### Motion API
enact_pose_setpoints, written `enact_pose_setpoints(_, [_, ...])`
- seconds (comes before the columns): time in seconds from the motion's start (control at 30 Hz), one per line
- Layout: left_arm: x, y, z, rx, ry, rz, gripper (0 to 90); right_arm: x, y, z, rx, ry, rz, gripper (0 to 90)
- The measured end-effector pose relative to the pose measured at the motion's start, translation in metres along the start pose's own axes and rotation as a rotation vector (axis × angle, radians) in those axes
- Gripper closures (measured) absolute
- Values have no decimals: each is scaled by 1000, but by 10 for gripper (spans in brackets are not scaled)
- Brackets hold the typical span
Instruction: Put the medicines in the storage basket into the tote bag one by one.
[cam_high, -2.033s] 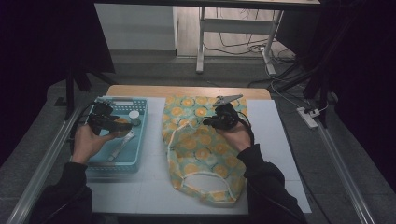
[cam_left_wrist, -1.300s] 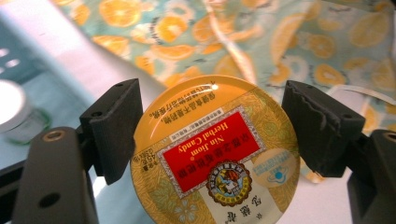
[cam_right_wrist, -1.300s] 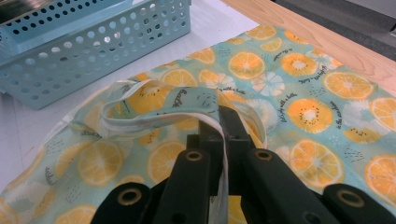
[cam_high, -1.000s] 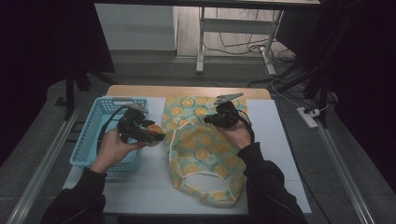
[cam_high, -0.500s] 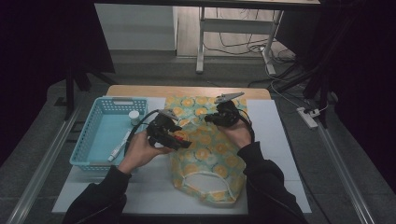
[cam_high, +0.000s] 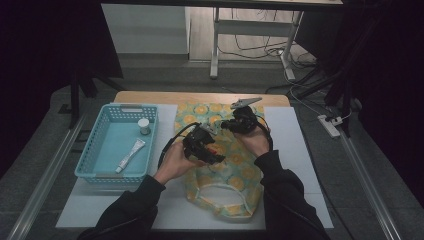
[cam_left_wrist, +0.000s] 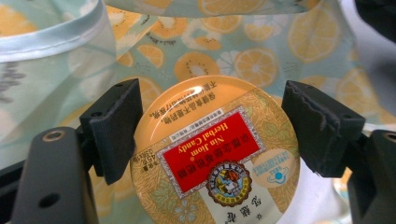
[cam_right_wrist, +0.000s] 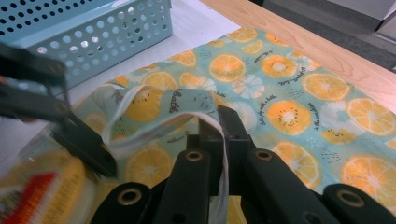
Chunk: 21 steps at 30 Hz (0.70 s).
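Note:
My left gripper (cam_left_wrist: 214, 122) is shut on a round yellow herbal candy tin (cam_left_wrist: 212, 154) with a red label, one pad on each side. In the high view the left gripper (cam_high: 202, 146) hovers over the middle of a teal drawstring bag (cam_high: 235, 180) printed with orange slices. My right gripper (cam_right_wrist: 218, 126) is shut on the bag's white-trimmed rim (cam_right_wrist: 159, 105) and lifts it into an open loop. In the right gripper view the tin (cam_right_wrist: 46, 186) sits just left of that loop. The right gripper (cam_high: 235, 123) is at the bag's far half.
A light blue perforated basket (cam_high: 131, 106) stands on the left of the white mat (cam_high: 300, 150), with a white tube (cam_high: 130, 152) and a small jar (cam_high: 144, 126) inside. The table's wooden far edge (cam_high: 200, 96) lies beyond the bag.
My left hand has carried the tin rightward from the basket to above the bag, close to the right gripper. The right hand has kept still, holding the rim.

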<state>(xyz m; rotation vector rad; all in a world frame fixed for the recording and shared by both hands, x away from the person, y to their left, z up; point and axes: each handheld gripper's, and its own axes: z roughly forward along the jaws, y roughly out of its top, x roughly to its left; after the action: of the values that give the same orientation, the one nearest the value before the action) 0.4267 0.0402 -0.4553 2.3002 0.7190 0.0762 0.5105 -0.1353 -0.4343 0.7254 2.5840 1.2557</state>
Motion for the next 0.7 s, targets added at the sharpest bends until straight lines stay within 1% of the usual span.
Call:
enact_pose_setpoints(0.17, [4, 2, 18, 6, 4, 6, 232, -3, 1, 1, -1, -10, -3, 895])
enact_pose_setpoints(0.23, [5, 3, 24, 8, 14, 9, 232, -4, 1, 1, -1, -13, 4, 896])
enact_pose_setpoints(0.3, [8, 3, 30, 9, 15, 8, 232, -5, 2, 2, -2, -18, 3, 895])
enact_pose_setpoints(0.53, [18, 1, 45, 8, 35, 1, 232, -8, 0, 6, 2, -29, -1, 895])
enact_pose_setpoints(0.7, [24, 0, 54, 16, 46, 10, 232, -11, -1, 10, 5, -37, 0, 896])
